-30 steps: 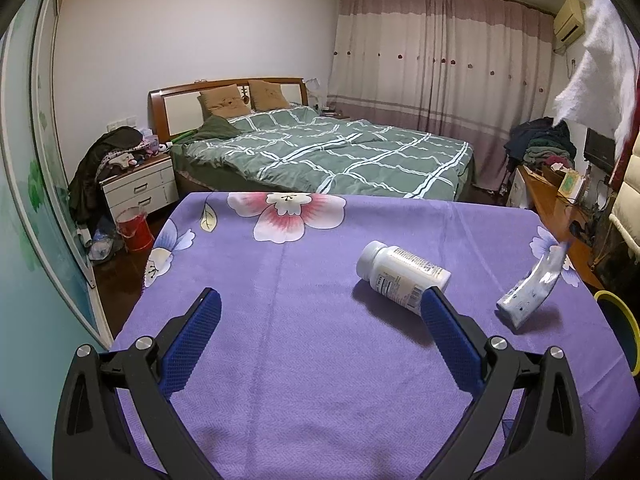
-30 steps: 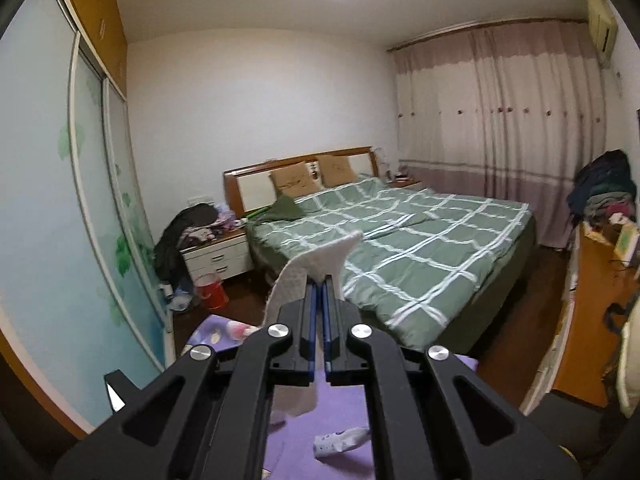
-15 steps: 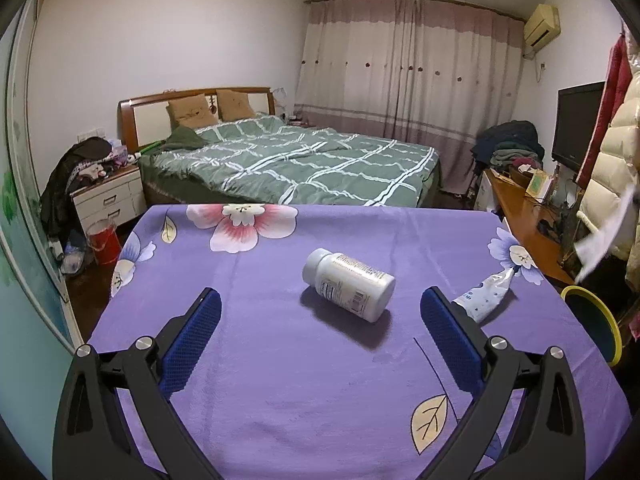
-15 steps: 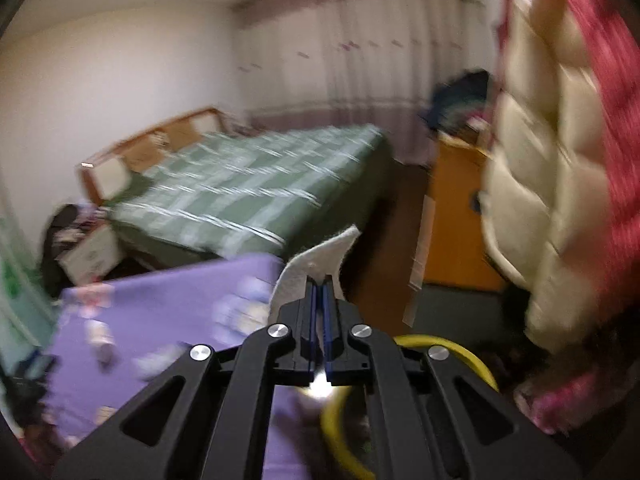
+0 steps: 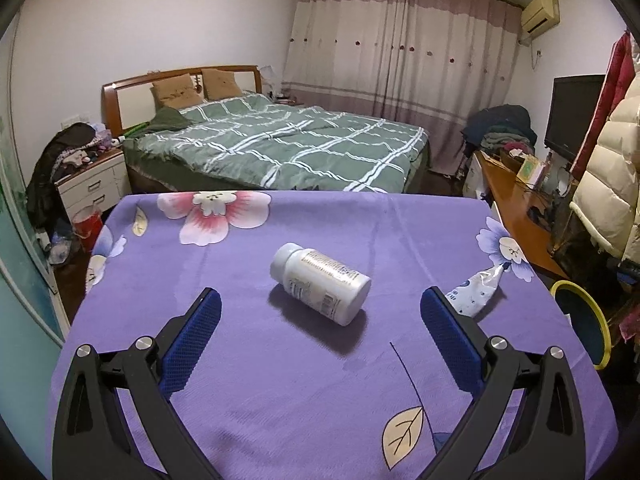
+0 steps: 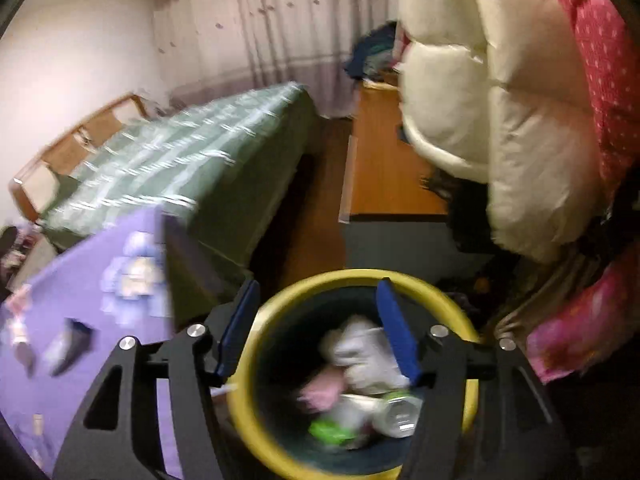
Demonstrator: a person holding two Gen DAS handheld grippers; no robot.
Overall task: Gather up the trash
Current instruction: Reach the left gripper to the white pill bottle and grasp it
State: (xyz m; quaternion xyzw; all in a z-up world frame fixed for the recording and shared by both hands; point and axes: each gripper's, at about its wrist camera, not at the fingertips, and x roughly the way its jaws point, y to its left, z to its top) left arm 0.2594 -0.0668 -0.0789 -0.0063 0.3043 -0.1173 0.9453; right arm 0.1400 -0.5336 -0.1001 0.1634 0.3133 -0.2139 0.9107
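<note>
Right gripper (image 6: 318,326): I hold it wide over the bin (image 6: 256,360), lower centre, empty.
Left gripper (image 5: 318,316): wide, framing the bottle (image 5: 320,283), my next pick.

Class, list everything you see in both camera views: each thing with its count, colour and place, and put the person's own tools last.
bottle: 1, white, lying on the table's middle
wrapper: 1, silver-blue, table's right edge
table: 1, purple flowered cloth, foreground
bin: 1, yellow rim, dark inside, on the floor beside the table, holding trash
bed: 1, green checked cover, behind the table
coat: 1, cream, hanging at right
left gripper: 1, black, blue pads, open, around the bottle
right gripper: 1, black, blue pads, open over the bin
</note>
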